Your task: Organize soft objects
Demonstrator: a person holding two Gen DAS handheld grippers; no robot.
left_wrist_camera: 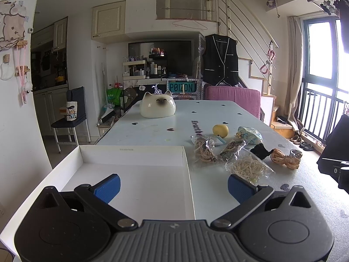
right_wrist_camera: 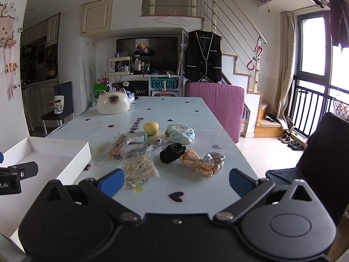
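Observation:
Soft items lie on the pale table: an orange ribbon bundle (right_wrist_camera: 196, 162) beside a silver scrunchie (right_wrist_camera: 214, 159), a black scrunchie (right_wrist_camera: 171, 151), a blue-floral pouch (right_wrist_camera: 181, 133), a yellow squishy ball (right_wrist_camera: 151, 128), and clear bags of cords (right_wrist_camera: 139, 170). A white shallow box (left_wrist_camera: 135, 174) sits at the left. My left gripper (left_wrist_camera: 174, 187) is open and empty over the box's right wall. My right gripper (right_wrist_camera: 176, 182) is open and empty just short of the ribbon and cord bag (left_wrist_camera: 248, 167).
A ceramic cat-head ornament (left_wrist_camera: 157, 107) stands at the far end of the table. A pink cushioned chair (right_wrist_camera: 216, 107) is at the far right side, a dark chair (right_wrist_camera: 322, 152) at the near right. The table edge (right_wrist_camera: 246, 152) runs along the right.

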